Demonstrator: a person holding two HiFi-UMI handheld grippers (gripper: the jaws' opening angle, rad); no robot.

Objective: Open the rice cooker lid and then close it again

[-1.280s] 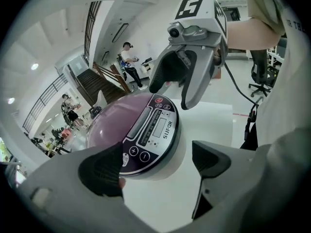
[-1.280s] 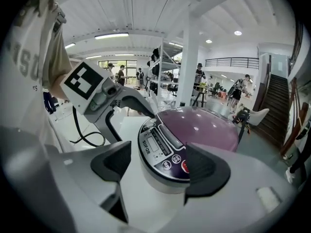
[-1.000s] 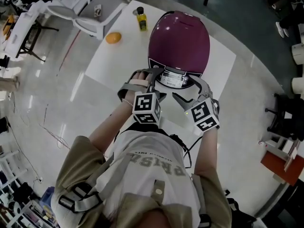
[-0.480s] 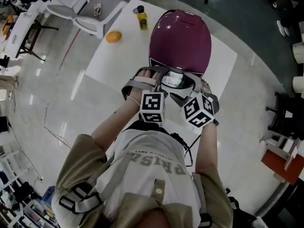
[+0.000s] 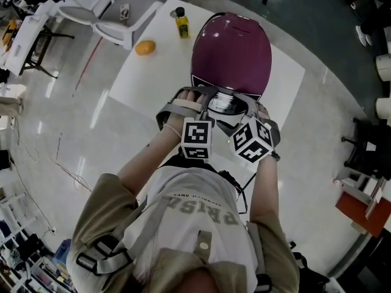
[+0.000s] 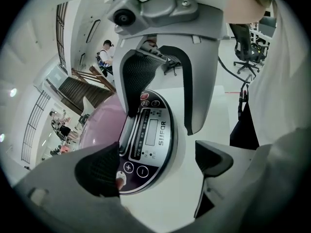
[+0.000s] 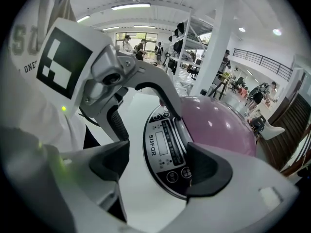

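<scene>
The rice cooker sits on the white table (image 5: 153, 72) with its purple domed lid (image 5: 232, 47) down. Its dark control panel (image 5: 223, 104) faces me. Both grippers crowd that panel from the front. My left gripper (image 5: 198, 97) is open and its jaws have just been opening; in the left gripper view (image 6: 155, 164) the panel's lower edge (image 6: 150, 140) lies between the fingers, unpressed. My right gripper (image 5: 245, 112) is open too; in the right gripper view (image 7: 159, 164) the panel (image 7: 167, 152) and the lid's front (image 7: 218, 125) lie past its fingers.
An orange (image 5: 145, 48) and a small yellow bottle (image 5: 181, 24) sit at the table's far left. A white chair (image 5: 116, 17) stands beyond that corner. Glossy floor surrounds the table, and an orange-red box (image 5: 360, 212) lies at the right.
Both grippers have closed in on the control panel and rolled a little, their marker cubes now nearer together. The lid has stayed down.
</scene>
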